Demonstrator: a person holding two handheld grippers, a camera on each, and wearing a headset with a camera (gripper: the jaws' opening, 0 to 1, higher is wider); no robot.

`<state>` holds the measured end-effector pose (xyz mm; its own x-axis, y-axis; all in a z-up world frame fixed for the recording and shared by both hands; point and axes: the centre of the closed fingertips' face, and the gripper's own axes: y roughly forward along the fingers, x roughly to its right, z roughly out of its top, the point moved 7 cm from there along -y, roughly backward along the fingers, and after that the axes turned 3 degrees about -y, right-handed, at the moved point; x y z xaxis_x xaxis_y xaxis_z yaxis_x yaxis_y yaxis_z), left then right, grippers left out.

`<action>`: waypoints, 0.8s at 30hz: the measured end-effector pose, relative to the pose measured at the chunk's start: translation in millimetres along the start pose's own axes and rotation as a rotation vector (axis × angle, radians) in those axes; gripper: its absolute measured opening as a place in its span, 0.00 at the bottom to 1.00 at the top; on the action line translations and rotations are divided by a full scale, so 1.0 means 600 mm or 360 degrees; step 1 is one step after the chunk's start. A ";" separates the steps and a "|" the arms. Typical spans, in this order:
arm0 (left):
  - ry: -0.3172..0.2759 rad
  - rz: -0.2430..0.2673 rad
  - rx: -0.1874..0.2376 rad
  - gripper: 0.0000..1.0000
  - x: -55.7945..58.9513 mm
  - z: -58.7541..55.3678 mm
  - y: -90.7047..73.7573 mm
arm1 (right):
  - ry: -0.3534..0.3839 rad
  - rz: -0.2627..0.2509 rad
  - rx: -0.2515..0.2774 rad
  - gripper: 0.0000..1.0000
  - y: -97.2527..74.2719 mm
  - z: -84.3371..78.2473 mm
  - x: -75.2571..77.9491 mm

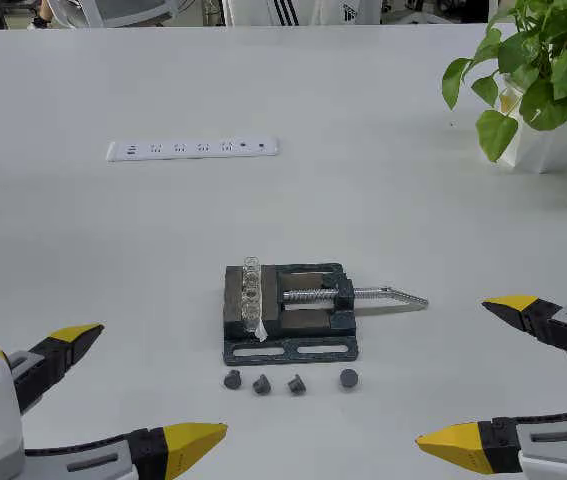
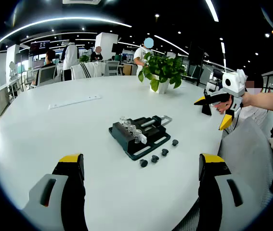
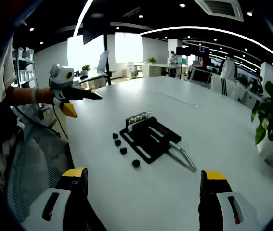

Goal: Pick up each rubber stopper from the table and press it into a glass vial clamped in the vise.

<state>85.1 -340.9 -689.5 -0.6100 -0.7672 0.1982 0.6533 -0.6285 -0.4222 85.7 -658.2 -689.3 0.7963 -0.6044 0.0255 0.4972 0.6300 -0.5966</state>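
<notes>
The left gripper (image 1: pixel 160 379) and right gripper (image 1: pixel 452 371) hung with jaws wide apart, empty — between them, just ahead of their tips, four rubber stoppers (image 1: pixel 262 384) lay in a row, the vise (image 1: pixel 308 312) with its glass vials (image 1: pixel 252 296) just beyond.

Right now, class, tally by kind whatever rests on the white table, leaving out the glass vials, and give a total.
Dark grey rubber stoppers: 4
Black metal bench vise: 1
White power strip: 1
Green potted plant in a white pot: 1
Total: 7
</notes>
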 end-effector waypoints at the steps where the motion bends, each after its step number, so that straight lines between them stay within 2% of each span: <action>1: -0.0002 0.0005 -0.0001 0.99 0.000 0.001 -0.001 | 0.0001 0.0001 -0.0003 0.96 0.000 0.000 0.001; 6: -0.0008 0.0018 0.0008 0.99 0.002 0.007 -0.006 | 0.0010 -0.0002 0.0019 0.95 -0.004 0.004 0.002; 10: -0.0028 0.0026 0.0012 0.99 0.002 0.015 -0.009 | 0.0018 -0.0006 0.0004 0.95 -0.007 0.005 -0.001; 17: 0.0035 -0.0010 -0.0015 0.99 0.005 0.019 -0.012 | -0.0002 -0.0006 -0.0021 0.95 -0.009 0.010 -0.007; 24: 0.0035 -0.0018 -0.0021 0.99 0.007 0.028 -0.011 | -0.0014 -0.0007 -0.0033 0.95 -0.017 0.013 0.004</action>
<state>85.6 -342.3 -670.9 -0.6270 -0.7571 0.1834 0.6406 -0.6350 -0.4317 85.1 -662.1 -677.3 0.7971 -0.6028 0.0353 0.4938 0.6170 -0.6127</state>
